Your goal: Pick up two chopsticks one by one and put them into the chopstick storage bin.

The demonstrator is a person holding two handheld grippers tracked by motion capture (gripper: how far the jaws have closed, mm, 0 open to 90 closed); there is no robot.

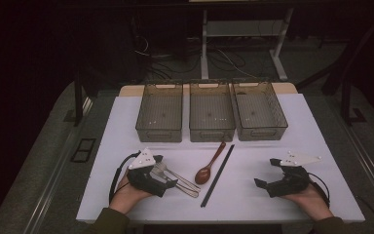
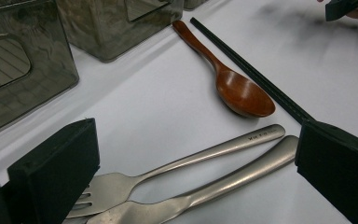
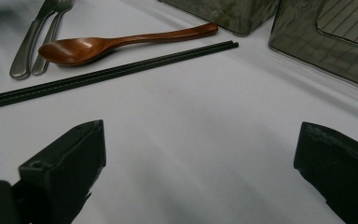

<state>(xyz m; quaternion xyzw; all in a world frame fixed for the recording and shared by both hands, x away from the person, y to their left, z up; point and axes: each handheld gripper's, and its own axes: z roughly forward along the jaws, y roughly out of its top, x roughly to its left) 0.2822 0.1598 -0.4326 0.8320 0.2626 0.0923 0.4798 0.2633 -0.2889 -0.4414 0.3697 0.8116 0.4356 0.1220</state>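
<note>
on white table, cutlery (dim room)

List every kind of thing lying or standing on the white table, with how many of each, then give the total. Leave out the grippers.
Bins: 3
Metal cutlery pieces (one a fork, the other's head hidden): 2
Wooden spoon: 1
Black chopsticks, lying together as a pair: 2
Total: 8

high: above, facing forward-down | gripper views: low, close | shared: wooden spoon
</note>
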